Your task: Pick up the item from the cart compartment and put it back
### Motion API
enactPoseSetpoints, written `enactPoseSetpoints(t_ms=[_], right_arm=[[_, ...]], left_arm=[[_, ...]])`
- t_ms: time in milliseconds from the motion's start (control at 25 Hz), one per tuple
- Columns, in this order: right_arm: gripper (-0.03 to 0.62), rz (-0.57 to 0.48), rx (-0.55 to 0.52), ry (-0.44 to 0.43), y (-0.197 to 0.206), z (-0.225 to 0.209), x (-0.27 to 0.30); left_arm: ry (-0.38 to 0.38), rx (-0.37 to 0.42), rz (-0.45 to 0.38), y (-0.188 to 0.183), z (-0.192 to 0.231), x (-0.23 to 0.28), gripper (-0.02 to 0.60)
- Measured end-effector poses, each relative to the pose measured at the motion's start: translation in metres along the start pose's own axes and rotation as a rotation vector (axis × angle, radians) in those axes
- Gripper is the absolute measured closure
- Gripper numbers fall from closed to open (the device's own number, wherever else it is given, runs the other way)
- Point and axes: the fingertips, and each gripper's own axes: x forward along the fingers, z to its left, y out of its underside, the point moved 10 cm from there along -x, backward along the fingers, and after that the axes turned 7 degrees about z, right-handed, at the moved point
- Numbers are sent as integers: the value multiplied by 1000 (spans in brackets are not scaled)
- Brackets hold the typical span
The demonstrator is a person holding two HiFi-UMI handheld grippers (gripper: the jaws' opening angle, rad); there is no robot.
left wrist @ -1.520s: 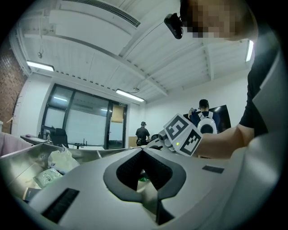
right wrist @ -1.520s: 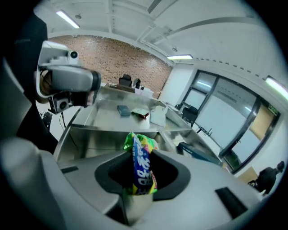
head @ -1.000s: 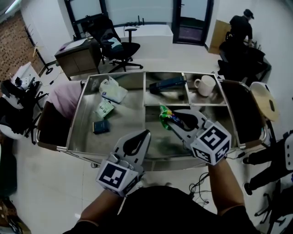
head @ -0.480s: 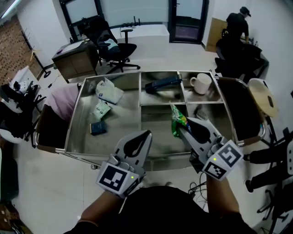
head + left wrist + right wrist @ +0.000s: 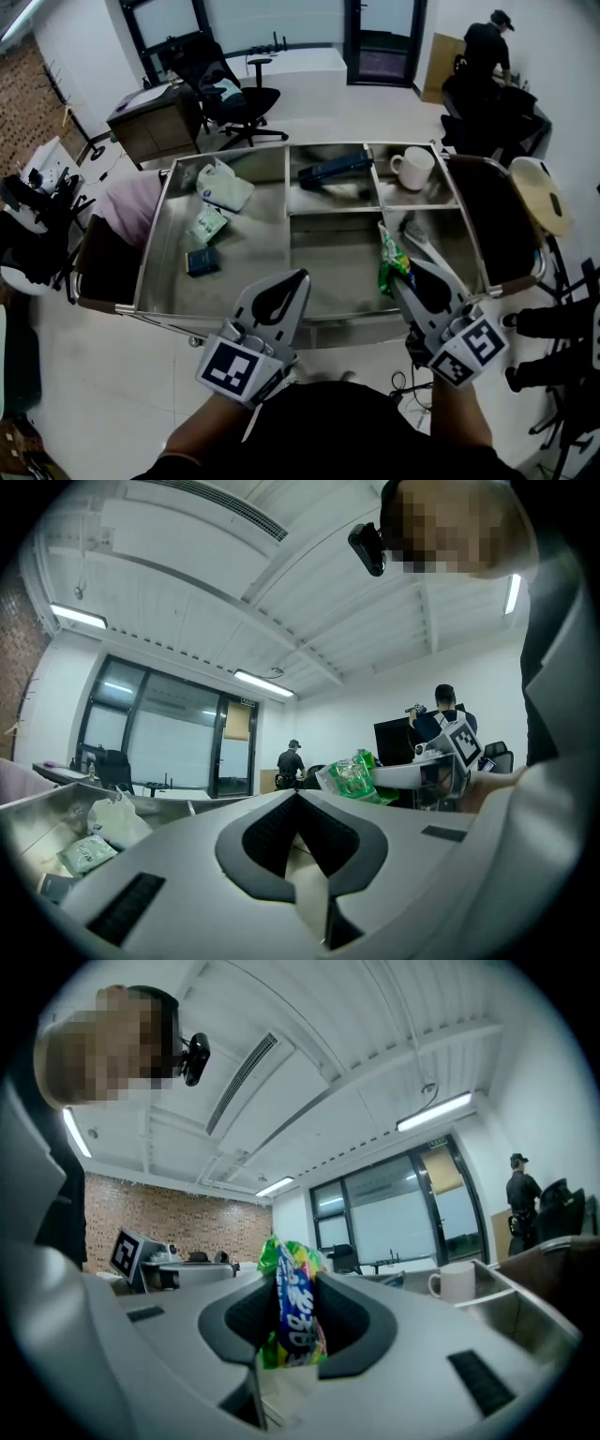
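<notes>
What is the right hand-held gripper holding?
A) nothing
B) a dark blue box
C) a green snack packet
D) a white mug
C: the right hand-held gripper is closed on a green snack packet; the white mug sits in the cart.

**Right tool gripping, left tool closed and empty**

The right tool (image 5: 403,246) reaches forward from the right forearm (image 5: 457,424). Its jaws are pressed on a green snack packet (image 5: 392,265), which stands upright between them. The left tool (image 5: 298,276) is held out level ahead of the left forearm (image 5: 199,429), nearer the body. Its jaws meet at the tips with nothing between them.
</notes>
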Motion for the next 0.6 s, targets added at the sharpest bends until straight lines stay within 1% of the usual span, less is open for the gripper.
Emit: enactPoseSetpoints(t_ms=[160,480,600], right_arm=[[477,1,21,-6,4,1,-2],[477,10,4,-19,5,5,2],[477,12,4,-23,5,5,2]], left_arm=[[4,11,6,1,0,1,581],[13,24,37,4,-1,2,580],[21,13,16,3,-2,1,581]])
